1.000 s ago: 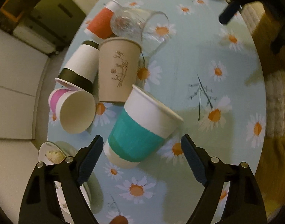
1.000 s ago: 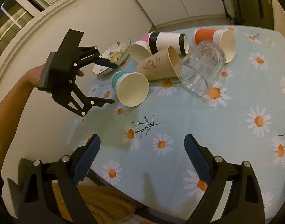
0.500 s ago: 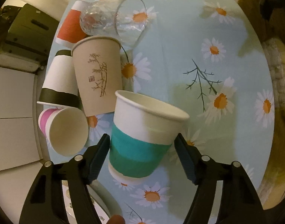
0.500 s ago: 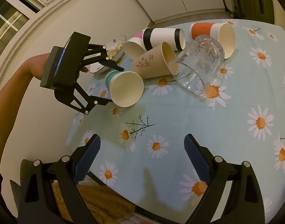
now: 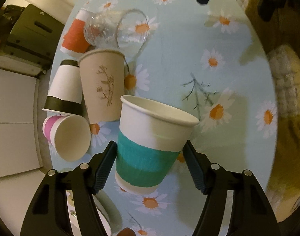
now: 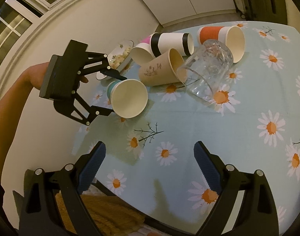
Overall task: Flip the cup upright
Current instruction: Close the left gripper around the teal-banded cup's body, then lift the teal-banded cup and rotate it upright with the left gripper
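Observation:
A white paper cup with a teal band [image 5: 150, 143] lies on its side on the daisy tablecloth, mouth away from me. My left gripper [image 5: 150, 151] has closed its pads on the cup's two sides at the teal band. In the right wrist view the same cup [image 6: 128, 98] shows its open mouth, with the left gripper [image 6: 112, 94] clamped around its base end. My right gripper [image 6: 150, 161] is open and empty above the near edge of the table.
Several other cups lie on their sides behind: a beige cup [image 5: 102, 86], a black-and-white cup [image 5: 64, 90], a pink cup [image 5: 67, 137], an orange cup [image 5: 75, 35] and a clear glass [image 5: 118, 29]. A plate of food [image 6: 120, 57] stands at the table's left edge.
My left gripper moved forward over the teal cup and closed its pads onto the cup's sides. The right gripper stayed nearly still.

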`<state>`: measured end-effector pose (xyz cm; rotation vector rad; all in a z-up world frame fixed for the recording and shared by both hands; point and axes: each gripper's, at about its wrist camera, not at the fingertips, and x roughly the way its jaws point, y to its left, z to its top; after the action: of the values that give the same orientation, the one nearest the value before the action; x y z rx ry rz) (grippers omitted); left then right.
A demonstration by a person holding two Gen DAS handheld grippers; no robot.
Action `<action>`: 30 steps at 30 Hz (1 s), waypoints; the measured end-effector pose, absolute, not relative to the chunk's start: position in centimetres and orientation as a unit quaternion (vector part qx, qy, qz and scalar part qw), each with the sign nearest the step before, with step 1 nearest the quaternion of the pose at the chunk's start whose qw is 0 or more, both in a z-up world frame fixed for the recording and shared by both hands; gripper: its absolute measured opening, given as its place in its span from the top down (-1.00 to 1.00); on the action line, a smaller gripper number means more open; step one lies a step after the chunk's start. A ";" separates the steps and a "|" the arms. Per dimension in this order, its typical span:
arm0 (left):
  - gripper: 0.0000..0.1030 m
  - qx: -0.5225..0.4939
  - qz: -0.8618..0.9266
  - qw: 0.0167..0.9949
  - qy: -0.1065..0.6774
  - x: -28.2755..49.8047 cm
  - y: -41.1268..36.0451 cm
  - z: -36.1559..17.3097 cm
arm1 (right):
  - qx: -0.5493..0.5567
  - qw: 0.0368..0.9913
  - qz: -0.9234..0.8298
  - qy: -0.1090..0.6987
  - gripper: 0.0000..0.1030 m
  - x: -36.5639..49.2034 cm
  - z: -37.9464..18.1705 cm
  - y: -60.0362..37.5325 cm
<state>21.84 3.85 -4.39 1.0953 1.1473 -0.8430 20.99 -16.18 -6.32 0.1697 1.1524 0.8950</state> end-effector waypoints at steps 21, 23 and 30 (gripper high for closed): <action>-0.30 -0.047 -0.194 0.766 0.612 19.0 1.6 -2.2 | 0.183 0.739 0.416 0.497 -0.76 20.7 -3.1 -24.0; -0.31 -0.088 -0.176 0.768 0.610 18.6 1.2 -2.5 | 0.189 0.736 0.417 0.500 -0.76 20.7 -3.2 -24.6; -0.31 -0.230 -0.103 0.762 0.596 17.2 -0.3 -4.4 | 0.197 0.729 0.413 0.509 -0.76 20.4 -3.5 -25.6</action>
<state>17.23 -0.31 -4.39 -0.5007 1.2974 -0.2251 20.39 -25.63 -3.52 0.4337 1.1203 0.9093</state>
